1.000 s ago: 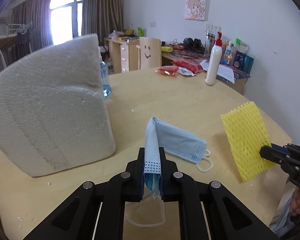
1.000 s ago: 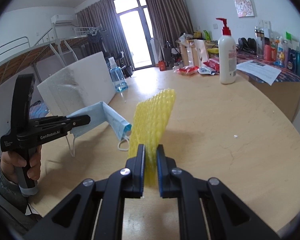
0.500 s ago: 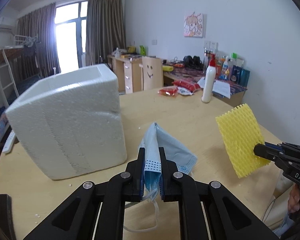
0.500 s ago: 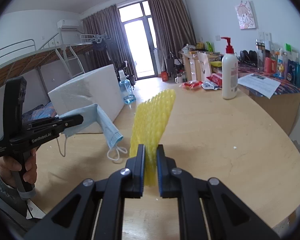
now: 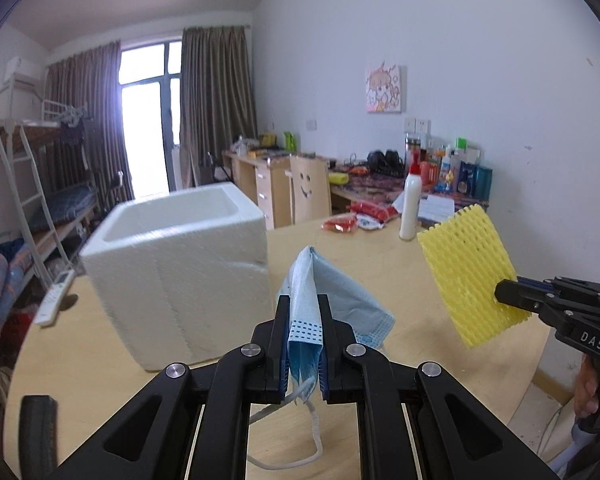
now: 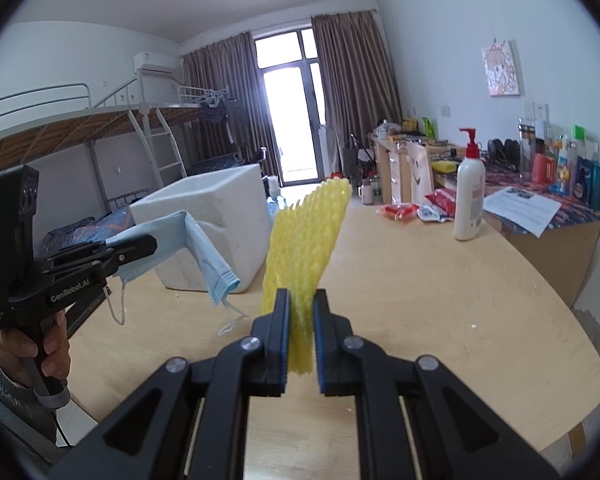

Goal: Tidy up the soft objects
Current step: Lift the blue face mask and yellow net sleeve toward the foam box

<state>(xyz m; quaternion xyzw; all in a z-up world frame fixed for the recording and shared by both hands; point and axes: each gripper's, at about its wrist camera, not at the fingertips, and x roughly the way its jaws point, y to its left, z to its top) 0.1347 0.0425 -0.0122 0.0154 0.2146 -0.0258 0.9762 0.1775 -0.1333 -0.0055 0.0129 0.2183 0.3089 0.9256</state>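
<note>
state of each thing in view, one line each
left gripper: shut on the face mask
face mask: held, hanging clear of the table
right gripper: shut on the yellow foam net
yellow foam net: held upright
foam box: open-topped, on table

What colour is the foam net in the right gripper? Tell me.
Yellow: the foam net, clamped in the right gripper, shows best in the left wrist view.
</note>
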